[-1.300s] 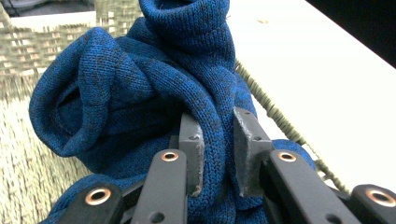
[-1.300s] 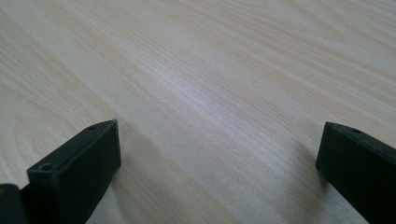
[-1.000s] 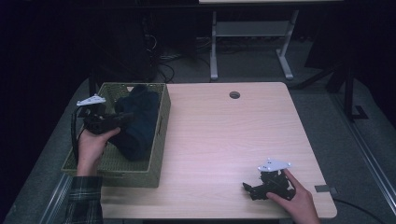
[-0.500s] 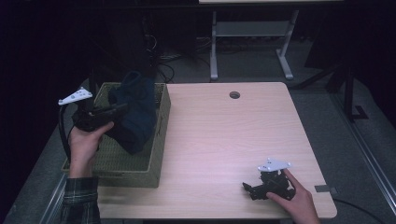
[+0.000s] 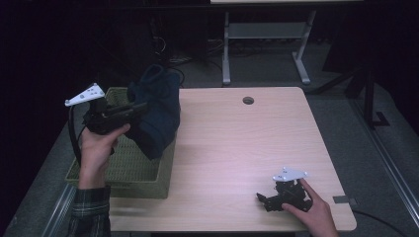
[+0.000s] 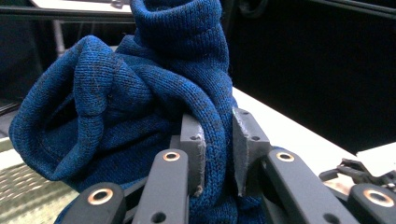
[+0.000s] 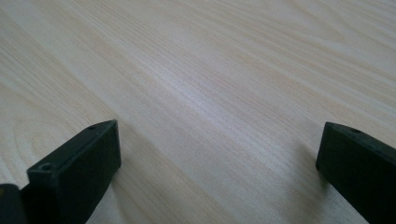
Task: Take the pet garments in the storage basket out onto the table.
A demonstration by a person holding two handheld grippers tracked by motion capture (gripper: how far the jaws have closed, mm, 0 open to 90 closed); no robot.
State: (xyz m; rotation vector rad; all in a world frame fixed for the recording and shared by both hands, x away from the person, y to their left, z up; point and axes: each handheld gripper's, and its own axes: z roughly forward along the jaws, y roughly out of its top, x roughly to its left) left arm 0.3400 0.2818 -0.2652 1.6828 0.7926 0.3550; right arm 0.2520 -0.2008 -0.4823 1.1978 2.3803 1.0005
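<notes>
A dark blue knitted garment (image 5: 157, 113) hangs in the air over the right side of a woven green basket (image 5: 123, 165), bunched and drooping. My left gripper (image 5: 136, 107) is shut on a fold of it; in the left gripper view the knit (image 6: 140, 93) is pinched between the two jaws, at my left gripper's tip (image 6: 218, 154). My right gripper (image 5: 264, 199) rests on the wooden table (image 5: 247, 143) near its front right corner, held by a hand. Its jaws stand wide apart over bare wood (image 7: 219, 98), with nothing between them.
The basket sits at the table's left edge. A round cable hole (image 5: 248, 100) is at the back of the tabletop. A white desk frame (image 5: 267, 34) stands behind the table on the dark floor. A small grey tab (image 5: 344, 200) lies by the front right corner.
My left gripper has lifted the blue garment up out of the basket and toward the back. The right gripper has stayed where it was.
</notes>
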